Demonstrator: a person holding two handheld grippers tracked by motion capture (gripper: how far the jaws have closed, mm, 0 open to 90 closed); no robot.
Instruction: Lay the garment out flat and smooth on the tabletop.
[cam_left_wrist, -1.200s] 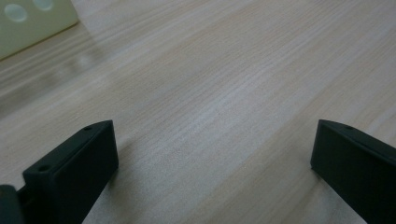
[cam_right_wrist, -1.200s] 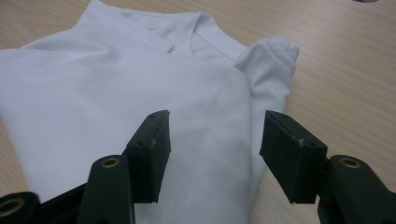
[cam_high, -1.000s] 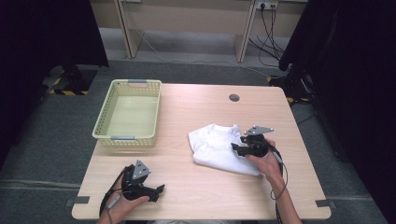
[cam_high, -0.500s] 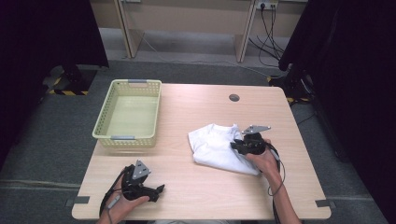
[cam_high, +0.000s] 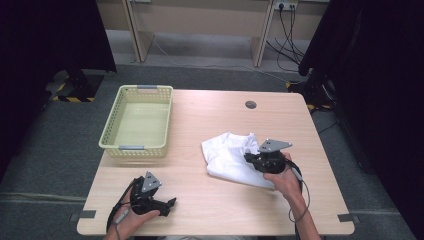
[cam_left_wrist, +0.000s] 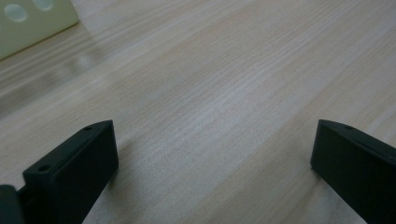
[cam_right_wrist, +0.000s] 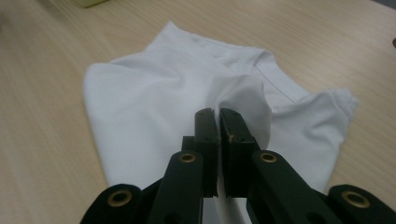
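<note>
Fabric of white shirt (cam_right_wrist: 154, 112) bunching between clenched right fingers (cam_right_wrist: 217, 122), just pinching shut; thin fold risking slipping free. Left fingers (cam_left_wrist: 74, 163) resting released on tabletop (cam_left_wrist: 224, 84).

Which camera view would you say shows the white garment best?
The right gripper view: the white garment is close, a fold pinched in the right gripper. The high view shows it small and crumpled on the table.

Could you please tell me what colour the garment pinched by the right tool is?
The garment is plain white, clearest in the right gripper view.
</note>
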